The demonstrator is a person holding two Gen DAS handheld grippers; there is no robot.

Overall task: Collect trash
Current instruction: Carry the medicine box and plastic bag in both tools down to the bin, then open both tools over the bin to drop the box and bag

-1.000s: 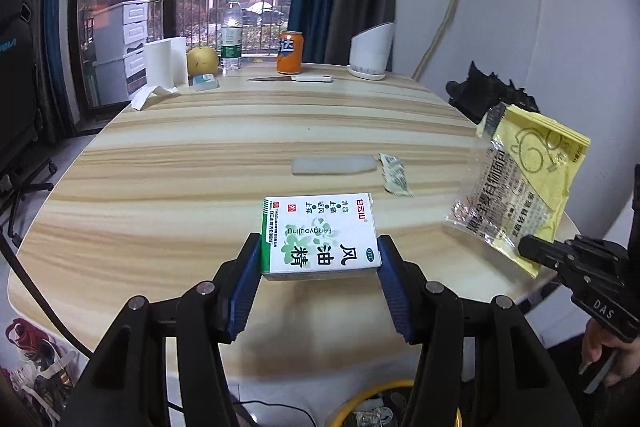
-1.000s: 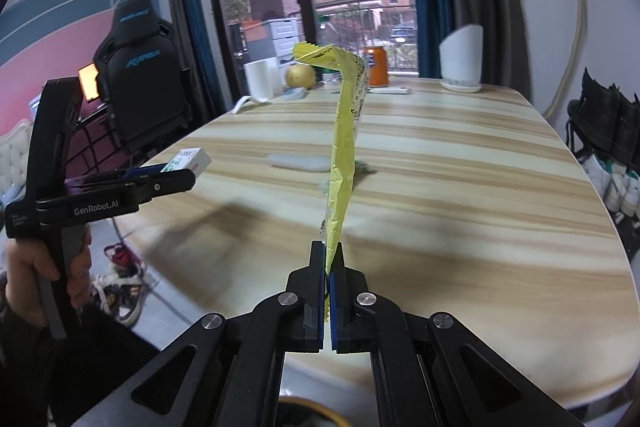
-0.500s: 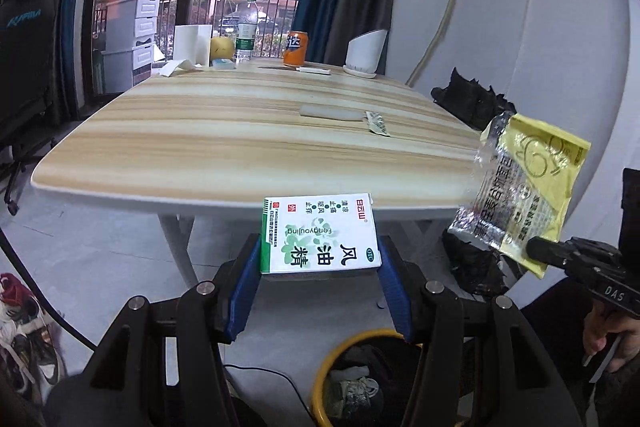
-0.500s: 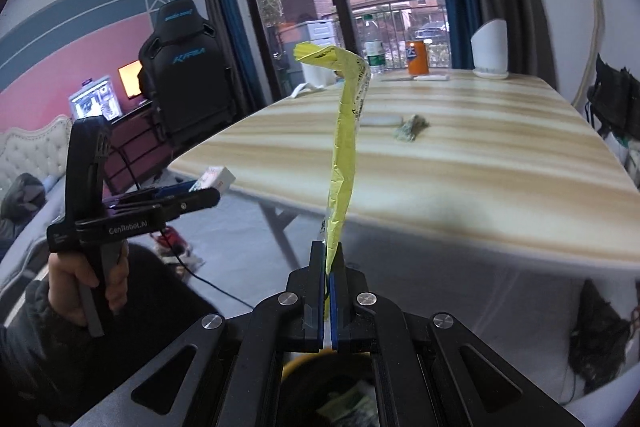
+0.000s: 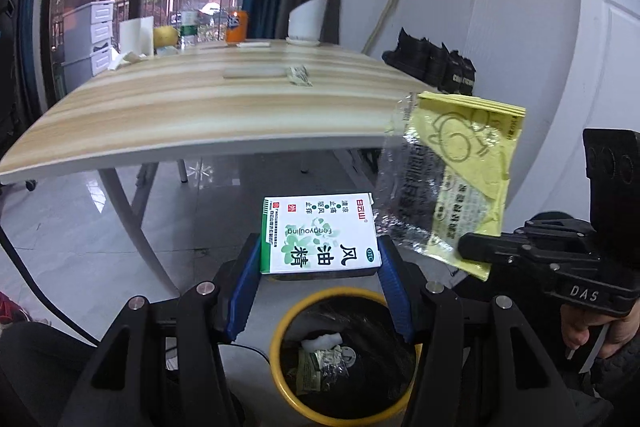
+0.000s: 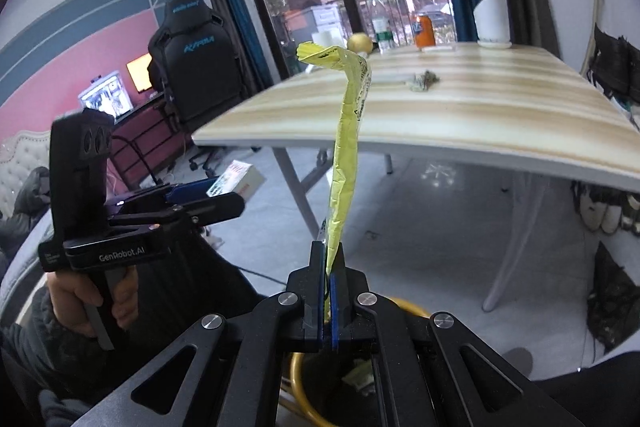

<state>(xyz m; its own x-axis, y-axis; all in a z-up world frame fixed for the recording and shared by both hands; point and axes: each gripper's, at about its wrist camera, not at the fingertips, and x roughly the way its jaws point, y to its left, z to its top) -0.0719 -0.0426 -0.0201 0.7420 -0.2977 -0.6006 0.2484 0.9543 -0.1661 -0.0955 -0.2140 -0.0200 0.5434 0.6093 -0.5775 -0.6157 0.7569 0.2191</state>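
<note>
The trash bin, yellow-rimmed with a dark liner, sits on the grey floor right below both of my tongs, and I take it as my mark for everything else. Inside it lie a white crumpled scrap and a greenish wrapper. Above the bin's far rim, my left gripper is clamped on a white and green medicine box, its blue pads pressing the box's two short sides. To the right of the bin and higher, my right gripper has its jaws pressed together on the bottom edge of a yellow and clear packet, which stands up tall and thin from the tongs. Beyond the bin, the wooden table carries a small crumpled wrapper beside a flat white strip, with an orange can and a water bottle at its far end.
</note>
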